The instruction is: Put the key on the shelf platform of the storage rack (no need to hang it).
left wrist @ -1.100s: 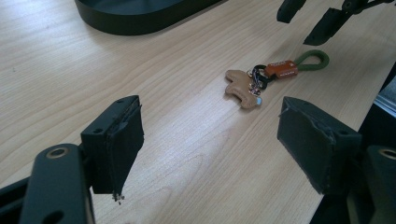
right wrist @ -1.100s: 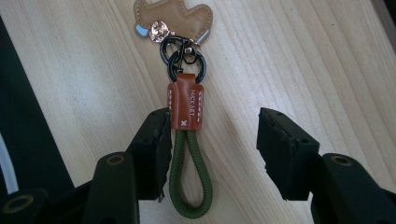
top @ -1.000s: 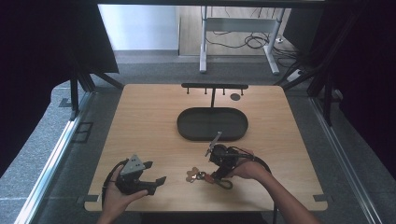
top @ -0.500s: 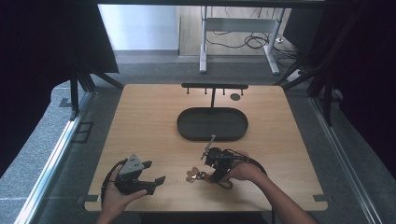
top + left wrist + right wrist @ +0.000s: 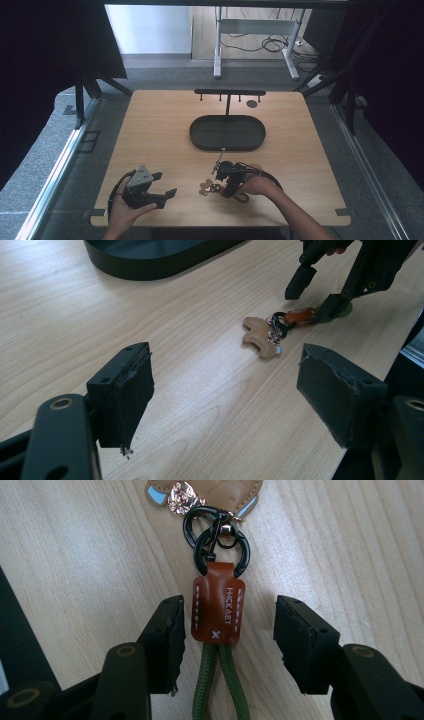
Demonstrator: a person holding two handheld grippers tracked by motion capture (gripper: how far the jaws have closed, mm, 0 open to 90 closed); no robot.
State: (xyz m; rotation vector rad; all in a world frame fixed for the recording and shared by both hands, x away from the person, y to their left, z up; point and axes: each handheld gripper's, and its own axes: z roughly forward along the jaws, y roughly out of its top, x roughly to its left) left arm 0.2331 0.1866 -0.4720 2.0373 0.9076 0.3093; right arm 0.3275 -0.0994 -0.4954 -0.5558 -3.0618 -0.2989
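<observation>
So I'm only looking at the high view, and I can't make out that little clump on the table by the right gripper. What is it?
Observer: A keychain: a brown leather tab on a green cord, joined by black rings.
Operator: Has the gripper grabbed it?
Observer: Not yet. The right gripper has the tab between its jaws, with a gap showing on one side.
Operator: Anything else on those rings?
Observer: A tan leather charm, lying flat on the table.
Operator: And the other gripper?
Observer: The left gripper is open, with bare wood between its jaws.
</observation>
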